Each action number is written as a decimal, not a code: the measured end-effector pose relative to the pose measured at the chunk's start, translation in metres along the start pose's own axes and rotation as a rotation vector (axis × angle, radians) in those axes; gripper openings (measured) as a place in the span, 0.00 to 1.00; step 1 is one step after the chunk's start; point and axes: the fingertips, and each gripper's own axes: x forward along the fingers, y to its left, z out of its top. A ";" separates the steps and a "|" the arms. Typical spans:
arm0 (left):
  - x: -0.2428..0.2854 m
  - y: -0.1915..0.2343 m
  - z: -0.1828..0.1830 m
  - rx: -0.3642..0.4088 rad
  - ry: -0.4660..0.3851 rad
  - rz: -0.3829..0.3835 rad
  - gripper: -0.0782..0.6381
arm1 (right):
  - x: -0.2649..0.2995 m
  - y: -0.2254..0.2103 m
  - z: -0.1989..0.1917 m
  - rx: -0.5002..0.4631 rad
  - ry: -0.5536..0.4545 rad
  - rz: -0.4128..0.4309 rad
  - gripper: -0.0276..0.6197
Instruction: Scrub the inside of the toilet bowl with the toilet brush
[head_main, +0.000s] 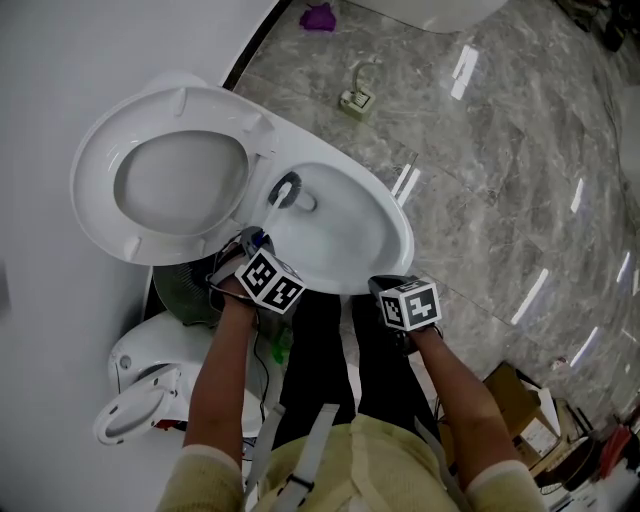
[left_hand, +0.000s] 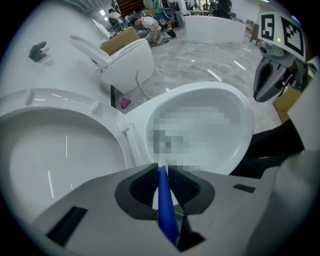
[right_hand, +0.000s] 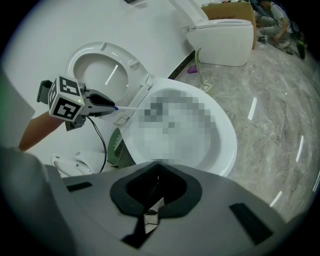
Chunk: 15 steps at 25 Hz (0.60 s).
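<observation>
Marble floor (head_main: 480, 150). Your left gripper (left_hand: 161, 175) clamps toilet brush (head_main: 283, 190) handle, head angled into toilet bowl (head_main: 395, 215) for scrubbing; right gripper (right_hand: 153, 170) jaws together, empty, parked clear.

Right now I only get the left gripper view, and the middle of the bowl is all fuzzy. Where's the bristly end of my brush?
Observer: The head view shows the toilet brush with its head inside the toilet bowl, at the back near the raised seat.
Operator: Is my other gripper holding something?
Observer: No. The right gripper view shows the right gripper with its jaws together and nothing between them.
Operator: Is anything next to the toilet on my left?
Observer: Yes, a dark green ribbed thing sits right beside the bowl.
</observation>
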 end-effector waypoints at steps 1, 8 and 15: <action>-0.002 0.000 0.005 -0.007 -0.019 0.006 0.20 | -0.001 0.000 -0.001 0.000 -0.001 0.000 0.07; -0.015 -0.003 0.035 -0.029 -0.146 0.025 0.20 | -0.007 0.000 -0.003 -0.003 -0.008 -0.001 0.07; -0.027 -0.023 0.055 -0.040 -0.212 -0.025 0.20 | -0.016 0.006 -0.002 -0.017 -0.024 0.004 0.07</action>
